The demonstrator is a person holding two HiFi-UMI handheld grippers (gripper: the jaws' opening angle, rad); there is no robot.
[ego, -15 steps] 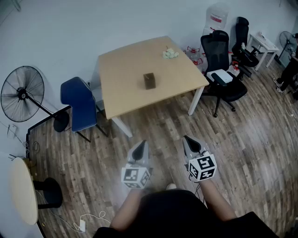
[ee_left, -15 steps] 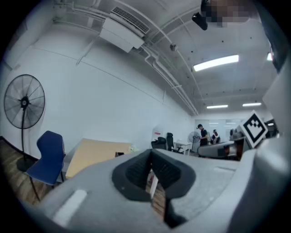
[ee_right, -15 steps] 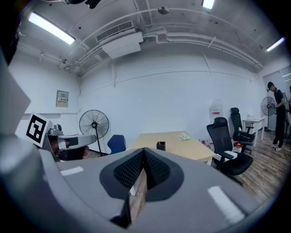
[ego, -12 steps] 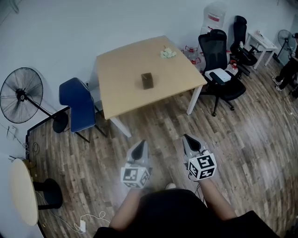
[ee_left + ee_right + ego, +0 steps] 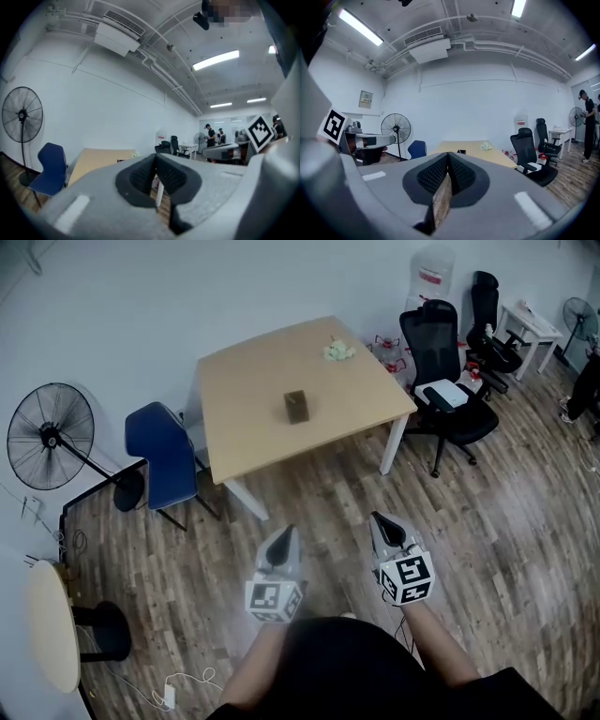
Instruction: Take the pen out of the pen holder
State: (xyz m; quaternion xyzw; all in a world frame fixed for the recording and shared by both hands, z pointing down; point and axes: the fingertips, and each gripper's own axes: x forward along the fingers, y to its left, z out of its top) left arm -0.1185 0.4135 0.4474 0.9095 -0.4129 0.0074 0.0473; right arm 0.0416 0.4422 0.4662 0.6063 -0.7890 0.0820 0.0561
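Standing well back from the table [image 5: 253,381], the person holds both tools low in front of the body, over bare wooden floor. The pen holder [image 5: 297,406], a small dark upright box, sits near the middle of the tabletop, well apart from both grippers and straight ahead of them.

From the head view it lies almost in line with the left gripper [image 5: 281,545]. The right gripper [image 5: 387,532] is off to one side, so I judge the left one slightly better lined up, though neither is within reach. The right gripper view does show the holder just above its own jaw tips, so that tool is aimed at it too.

Both pairs of jaws are pressed together with nothing between them; only a sliver of floor shows through the lower gap in each gripper view.

The pen itself cannot be made out at this range. No view shows whether one stands in the holder, or which way it leans. With the box upright, a pen would probably stand upright too, calling for a pull upward.

A pale crumpled thing [image 5: 338,351] lies near the far table edge, apart from the holder.
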